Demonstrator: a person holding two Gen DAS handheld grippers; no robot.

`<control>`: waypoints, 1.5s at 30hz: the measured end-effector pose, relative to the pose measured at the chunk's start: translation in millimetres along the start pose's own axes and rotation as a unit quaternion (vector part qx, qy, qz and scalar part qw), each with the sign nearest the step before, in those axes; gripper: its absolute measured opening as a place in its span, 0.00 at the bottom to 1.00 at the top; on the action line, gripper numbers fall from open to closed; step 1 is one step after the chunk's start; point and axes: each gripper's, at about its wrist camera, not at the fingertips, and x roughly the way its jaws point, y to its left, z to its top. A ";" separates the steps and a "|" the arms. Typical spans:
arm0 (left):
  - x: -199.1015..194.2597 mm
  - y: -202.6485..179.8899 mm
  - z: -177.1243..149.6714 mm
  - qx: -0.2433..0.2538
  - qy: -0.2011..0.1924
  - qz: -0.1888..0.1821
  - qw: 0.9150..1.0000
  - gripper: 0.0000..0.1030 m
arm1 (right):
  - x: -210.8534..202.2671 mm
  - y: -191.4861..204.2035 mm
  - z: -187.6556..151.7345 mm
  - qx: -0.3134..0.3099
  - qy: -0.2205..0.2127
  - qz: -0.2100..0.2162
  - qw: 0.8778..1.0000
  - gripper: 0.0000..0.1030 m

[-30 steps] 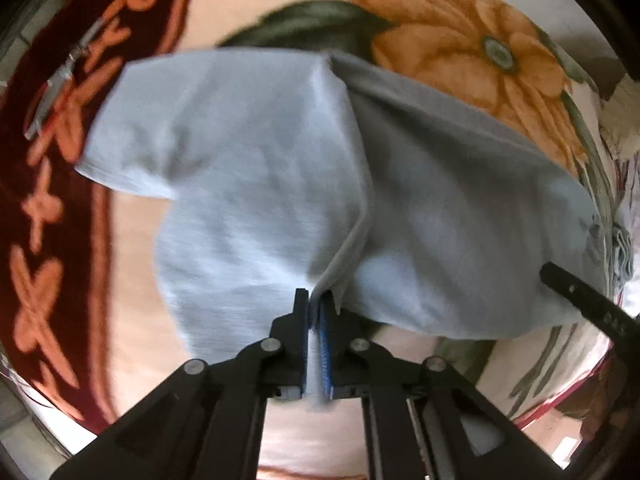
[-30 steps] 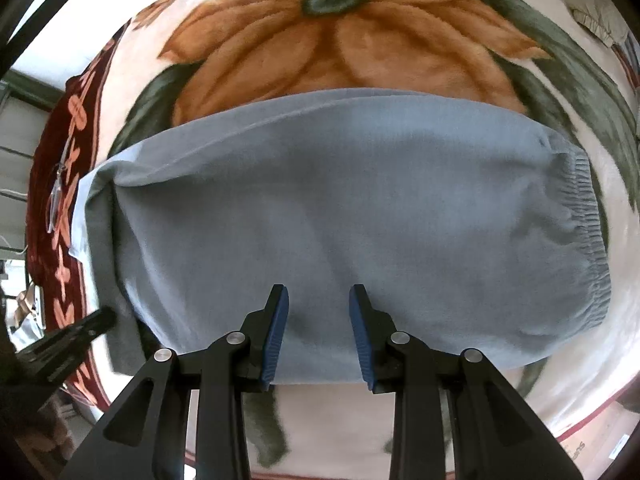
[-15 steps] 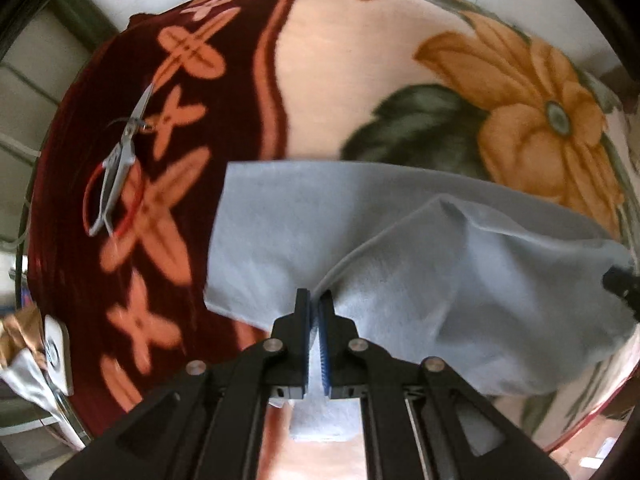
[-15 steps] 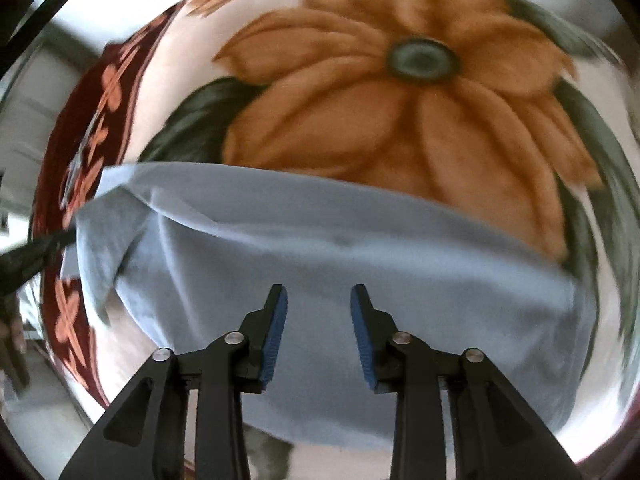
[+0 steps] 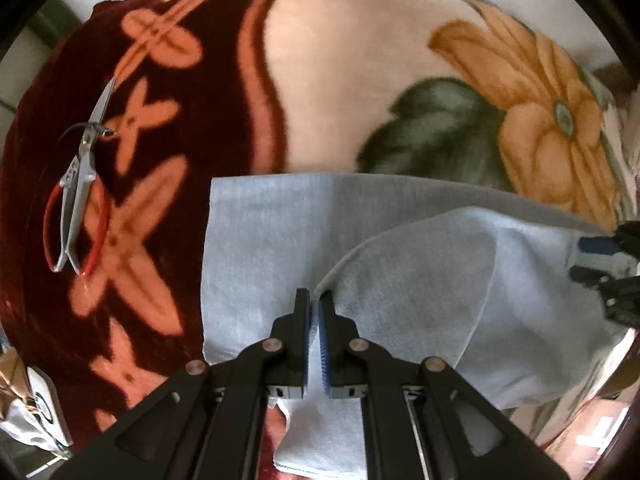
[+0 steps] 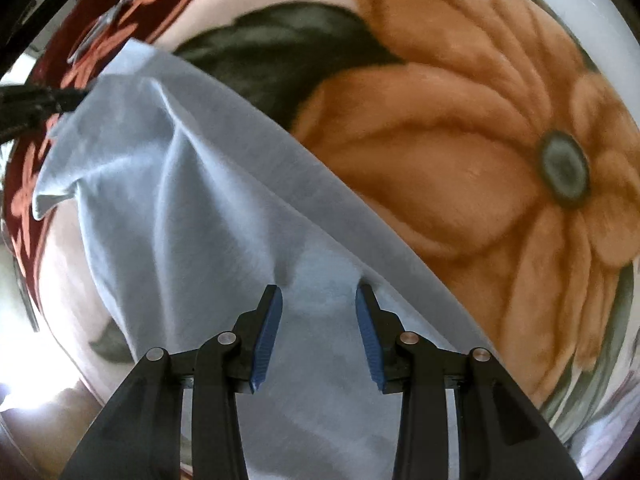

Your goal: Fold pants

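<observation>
The light blue-grey pants lie on a floral blanket. My left gripper is shut on a raised fold of the pants and holds it above a flat lower layer. The pants also fill the right wrist view. My right gripper is open, its blue-padded fingertips pressing down onto the cloth, which dimples at each tip. It shows at the right edge of the left wrist view. The left gripper's tip shows at the far left, at the cloth's corner.
Red-handled scissors lie on the blanket's dark red border, left of the pants. A big orange flower and a dark green leaf pattern lie beyond the pants. The bed edge is at the lower left.
My left gripper has carried the held fold across to the left, laying cloth over the lower layer. My right gripper has come down onto the pants and its tips now touch the cloth.
</observation>
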 end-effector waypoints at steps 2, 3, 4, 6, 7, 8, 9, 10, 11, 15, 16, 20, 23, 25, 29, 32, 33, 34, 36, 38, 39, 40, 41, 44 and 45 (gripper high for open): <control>-4.2 2.5 -1.1 -0.004 -0.005 -0.004 1.000 0.04 | 0.4 3.2 5.6 -0.010 -0.003 0.002 1.000 0.38; -6.6 2.9 -2.0 -0.005 -0.008 -0.005 1.000 0.04 | -0.4 4.3 8.2 -0.014 -0.005 0.009 1.000 0.38; -9.9 2.8 -3.1 -0.004 -0.012 -0.006 1.000 0.04 | -1.3 5.3 11.3 -0.018 -0.008 0.016 1.000 0.38; -18.3 0.8 -6.7 -0.001 -0.022 -0.002 1.000 0.04 | -2.9 6.2 17.2 -0.026 -0.011 0.021 0.999 0.38; -21.6 0.0 -7.8 0.000 -0.024 0.000 1.000 0.04 | -3.1 6.9 20.9 -0.032 -0.011 0.021 0.999 0.38; -25.2 0.2 -9.6 0.004 -0.028 0.005 1.000 0.04 | -3.0 7.4 24.9 -0.037 -0.009 0.017 0.999 0.38; -29.5 -1.7 -10.4 0.009 -0.031 0.011 0.999 0.04 | -3.1 7.3 32.5 -0.043 -0.008 0.014 0.999 0.38; -31.5 -2.3 -11.7 0.014 -0.032 0.019 0.999 0.04 | -3.9 8.8 38.6 -0.054 -0.008 0.015 0.998 0.38; -33.9 -4.1 -12.3 0.021 -0.034 0.028 0.999 0.04 | -4.6 9.9 41.5 -0.059 -0.007 0.016 0.998 0.38; -40.0 -4.4 -14.1 0.020 -0.041 0.030 0.998 0.04 | 0.6 18.2 59.9 -0.087 0.012 0.020 0.996 0.38; -39.9 -5.1 -14.5 0.018 -0.042 0.031 0.998 0.04 | 2.9 19.4 63.7 -0.085 0.018 0.027 0.996 0.36; -43.7 -2.7 -16.3 0.001 -0.048 0.033 0.998 0.04 | -2.4 27.7 65.4 -0.082 0.013 0.050 0.995 0.05; -56.1 -3.1 -22.1 0.003 -0.060 0.030 0.998 0.04 | -24.5 34.4 44.3 -0.070 -0.029 0.023 0.997 0.04; -67.0 -3.9 -26.9 0.013 -0.062 0.032 0.997 0.04 | -47.4 36.5 32.0 -0.049 -0.067 0.024 0.996 0.04; -90.6 -5.3 -23.7 0.045 -0.087 0.045 0.994 0.04 | -62.2 33.6 26.1 -0.029 -0.097 0.015 0.995 0.04; -80.7 -7.4 -5.2 0.065 -0.087 0.055 0.993 0.04 | -39.8 25.8 37.6 -0.011 -0.084 -0.003 0.996 0.04; -72.5 -7.7 2.2 0.068 -0.082 0.057 0.993 0.04 | -35.2 24.7 36.6 -0.007 -0.081 -0.008 0.997 0.04; -61.2 -7.4 11.0 0.070 -0.077 0.063 0.993 0.04 | -26.2 23.1 43.3 0.002 -0.075 -0.016 0.997 0.04; -35.8 -5.5 29.3 0.079 -0.066 0.078 0.992 0.04 | -11.9 20.8 49.3 0.019 -0.068 -0.027 0.997 0.04; -11.3 0.7 45.9 0.069 -0.052 0.089 0.992 0.06 | 7.3 17.6 55.8 0.034 -0.053 -0.036 0.997 0.04; -3.1 4.4 50.9 0.061 -0.044 0.087 0.993 0.07 | 13.9 17.2 56.0 0.042 -0.049 -0.037 0.997 0.04; 5.2 8.8 55.8 0.051 -0.034 0.087 0.994 0.08 | 16.7 17.5 54.9 0.048 -0.054 -0.044 0.996 0.04; 11.2 14.1 59.4 0.039 -0.028 0.089 0.995 0.11 | 16.7 17.8 53.7 0.052 -0.060 -0.049 0.996 0.04; 15.2 28.3 62.9 0.016 -0.029 0.110 0.993 0.15 | 15.2 16.9 49.4 0.063 -0.073 -0.048 0.994 0.05; 13.7 32.8 62.8 0.012 -0.031 0.112 0.993 0.17 | 14.7 16.0 48.7 0.066 -0.075 -0.046 0.994 0.06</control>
